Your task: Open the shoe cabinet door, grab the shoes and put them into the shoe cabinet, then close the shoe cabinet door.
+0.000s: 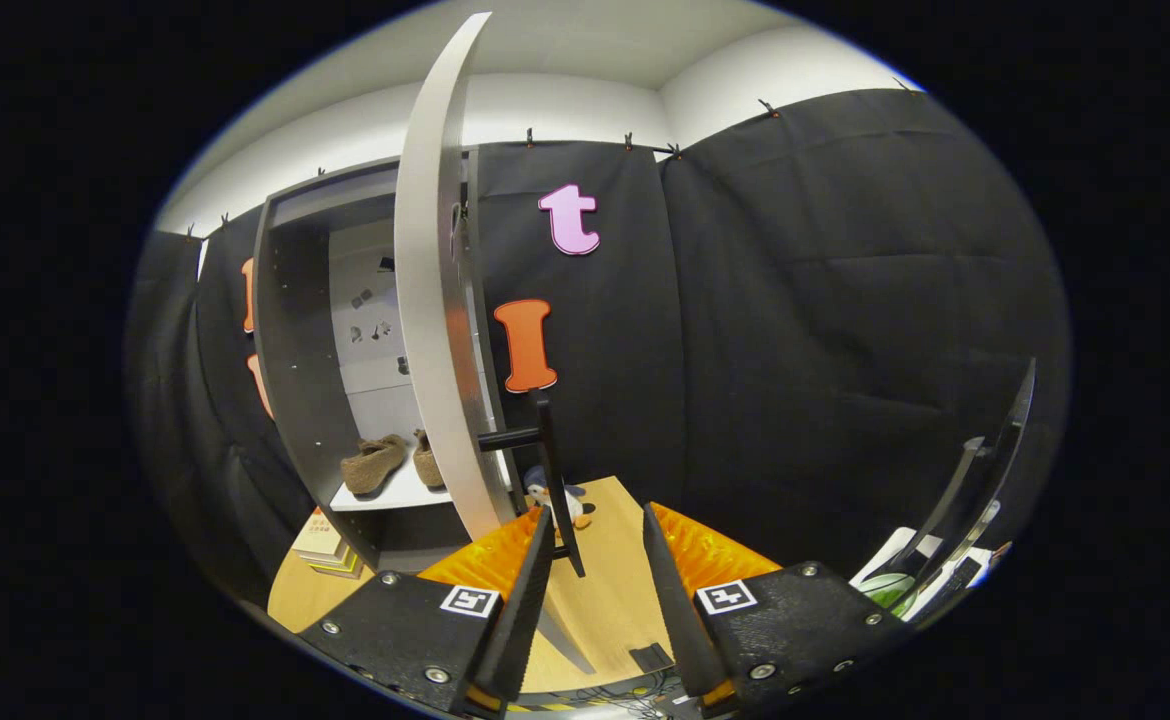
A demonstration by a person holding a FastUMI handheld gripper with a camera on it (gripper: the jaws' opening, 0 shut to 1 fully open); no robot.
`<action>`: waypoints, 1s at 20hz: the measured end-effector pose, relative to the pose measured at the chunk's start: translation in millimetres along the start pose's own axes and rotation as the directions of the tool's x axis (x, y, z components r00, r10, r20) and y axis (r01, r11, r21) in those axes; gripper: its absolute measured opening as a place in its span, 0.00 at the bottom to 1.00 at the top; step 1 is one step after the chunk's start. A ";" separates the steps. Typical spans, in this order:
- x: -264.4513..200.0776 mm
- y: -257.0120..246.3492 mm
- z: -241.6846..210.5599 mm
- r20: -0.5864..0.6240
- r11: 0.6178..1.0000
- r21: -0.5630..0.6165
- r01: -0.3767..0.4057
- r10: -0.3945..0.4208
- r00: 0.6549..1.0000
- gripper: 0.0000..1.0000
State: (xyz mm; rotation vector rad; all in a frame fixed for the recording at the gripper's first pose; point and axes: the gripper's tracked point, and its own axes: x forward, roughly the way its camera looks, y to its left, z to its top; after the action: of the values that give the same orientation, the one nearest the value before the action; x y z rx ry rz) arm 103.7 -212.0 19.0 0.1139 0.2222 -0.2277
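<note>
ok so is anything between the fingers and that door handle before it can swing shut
Nothing visible. The open gripper has the black handle just ahead of its fingers, the bar's lower end reaching between them. The door stands open, edge-on, with the shoes already on the cabinet shelf.

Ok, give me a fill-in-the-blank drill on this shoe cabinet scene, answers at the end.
1. The pair of brown shoes sits on a ____ inside the cabinet.
2. The cabinet door stands ____.
3. The gripper fingers are ____, holding nothing.
4. The door's black handle lies just ahead of the ____ finger.

Answers: shelf; open; open; left
</note>
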 end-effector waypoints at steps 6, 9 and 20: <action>-5.8 13.3 -0.5 0.030 0.999 -0.036 -0.001 0.002 1.000 0.56; -13.3 37.7 -3.1 0.026 0.997 -0.024 -0.074 0.075 0.997 0.55; -15.4 70.7 -4.2 0.030 0.961 -0.077 -0.267 0.269 0.963 0.55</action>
State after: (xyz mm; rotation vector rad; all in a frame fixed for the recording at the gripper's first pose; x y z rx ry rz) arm 104.9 -139.7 24.7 0.0665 0.1729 0.0484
